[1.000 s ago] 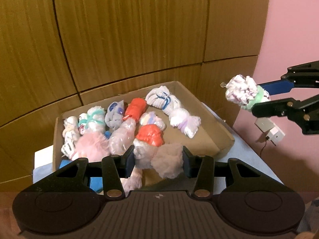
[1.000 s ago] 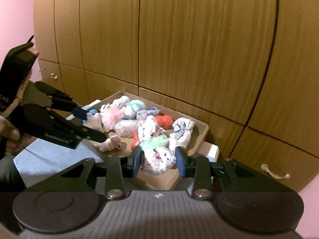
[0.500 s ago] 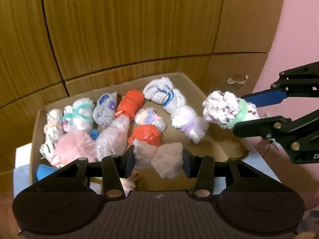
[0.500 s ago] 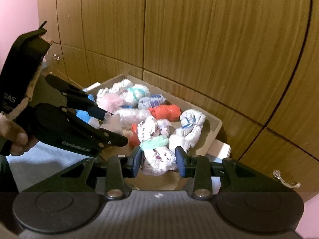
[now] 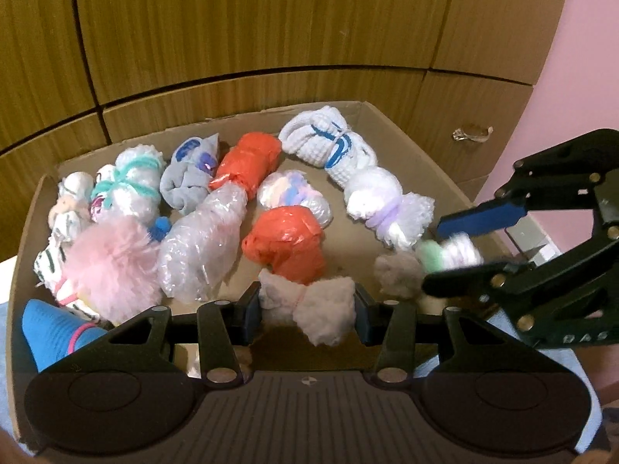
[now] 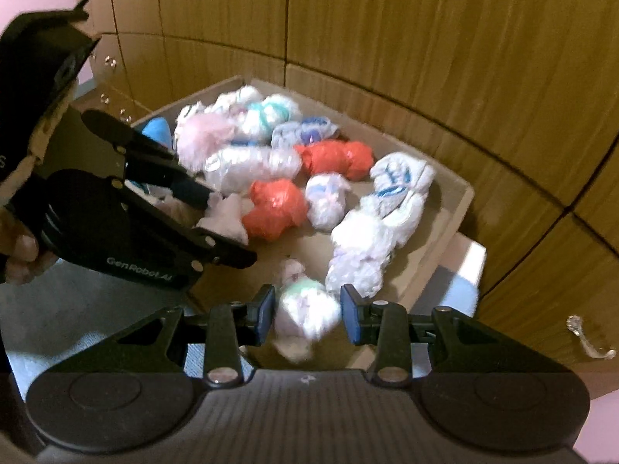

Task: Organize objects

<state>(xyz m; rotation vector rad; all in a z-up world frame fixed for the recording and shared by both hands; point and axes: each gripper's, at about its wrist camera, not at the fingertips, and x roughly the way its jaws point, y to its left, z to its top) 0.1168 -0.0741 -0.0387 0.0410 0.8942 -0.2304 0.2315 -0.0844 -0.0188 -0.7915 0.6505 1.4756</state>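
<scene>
Two grippers hang over a shallow cardboard box [image 5: 390, 116] that sits against the wooden cabinet fronts [image 5: 271, 19]. The left gripper [image 5: 307, 307] has its fingers clamped on a pale pink fluffy bundle [image 5: 309, 305], held just above the near edge of the box. The right gripper [image 6: 307, 315] has its fingers closed on a white bundle with a green band [image 6: 305, 309], blurred in both views, over the box's near right corner. From the left camera that green-banded bundle [image 5: 448, 253] shows beside a small greyish tuft [image 5: 398, 272] lying on the box floor.

Many bundles already lie in the box. Along the far edge lie a white sock roll with blue stripes [image 5: 329, 143], an orange plastic bundle [image 5: 249, 162] and a grey sock with blue print [image 5: 189, 174]. Toward the far left corner lies a white bundle tied with teal yarn [image 5: 131, 181]. Nearer the middle lie a second orange bundle [image 5: 286, 243], a clear bubble-wrap roll [image 5: 201, 243] and a white bundle with a lilac band [image 5: 383, 205]. A pink pompom [image 5: 112, 266] and a blue sock [image 5: 50, 332] sit by the near left corner.
</scene>
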